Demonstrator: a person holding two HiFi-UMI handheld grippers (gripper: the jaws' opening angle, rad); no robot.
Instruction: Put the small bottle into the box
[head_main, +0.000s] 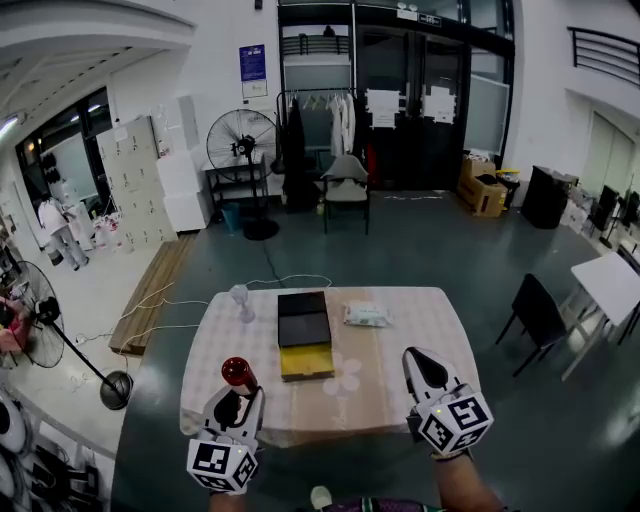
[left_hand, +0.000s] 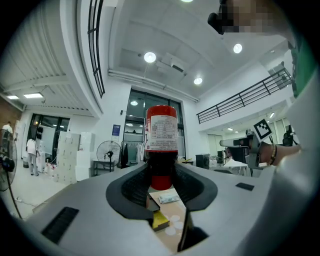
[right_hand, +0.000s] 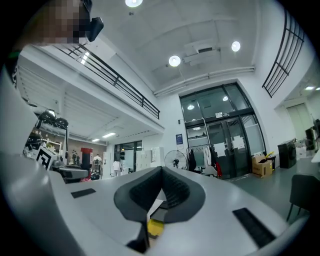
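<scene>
Cloth-covered table (head_main: 420, 340) bears an open box (head_main: 304, 335) at centre. Near left, left gripper (head_main: 238, 402) clamps the small bottle (head_main: 238, 374) upright. Near right, right gripper (head_main: 416, 360) jaws are together, empty.

Table (head_main: 385, 405) centre of the head view; box (head_main: 304, 335) on it mid-frame; glass (head_main: 240, 298) left of the box, near the table's far left corner; packet (head_main: 366, 314) right of the box; small bottle (head_main: 238, 374) lower left, over the table's near left part, between the left gripper (head_main: 236, 402) jaws; right gripper (head_main: 420, 365) lower right, over the near right corner; chair (head_main: 346, 190) behind the table; fan (head_main: 243, 145) left of the chair.
</scene>
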